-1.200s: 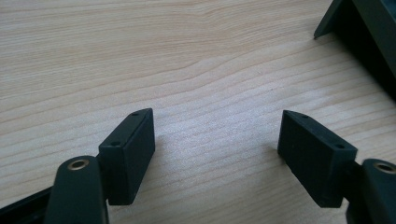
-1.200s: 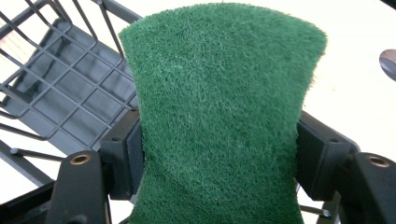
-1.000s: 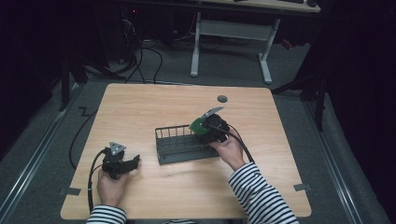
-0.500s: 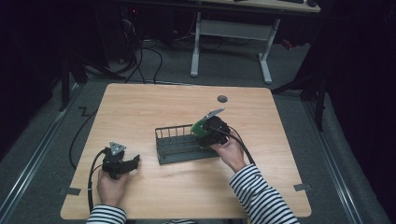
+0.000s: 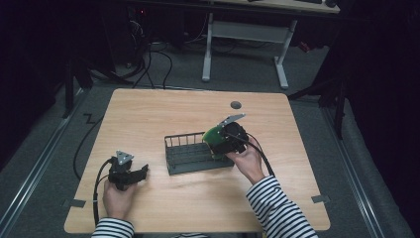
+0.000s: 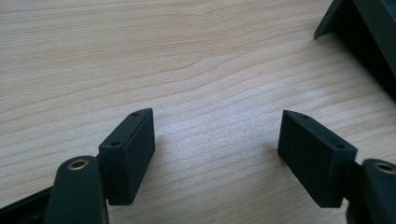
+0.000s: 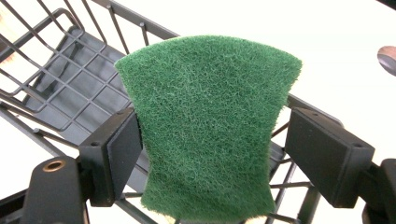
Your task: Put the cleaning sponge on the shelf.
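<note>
A green scouring sponge (image 7: 205, 126) stands upright between the jaws of my right gripper (image 7: 212, 149), over the right end of a black wire rack (image 7: 70, 88). The left jaw touches the sponge; a thin gap shows at the right jaw, so this gripper is open. From above, the sponge (image 5: 214, 135) shows at the tip of the right gripper (image 5: 218, 142) above the rack (image 5: 198, 168). My left gripper (image 5: 141, 172) rests on the table at the front left, open with bare wood between its jaws (image 6: 217, 140).
The wooden table (image 5: 148, 119) has a round dark cable hole (image 5: 236, 104) near its far edge. A corner of the rack (image 6: 369, 37) lies ahead and to the right of the left gripper. Cables trail from both grippers.
The right gripper with the sponge has sunk slightly toward the rack's right end. The left gripper has stayed where it was.
</note>
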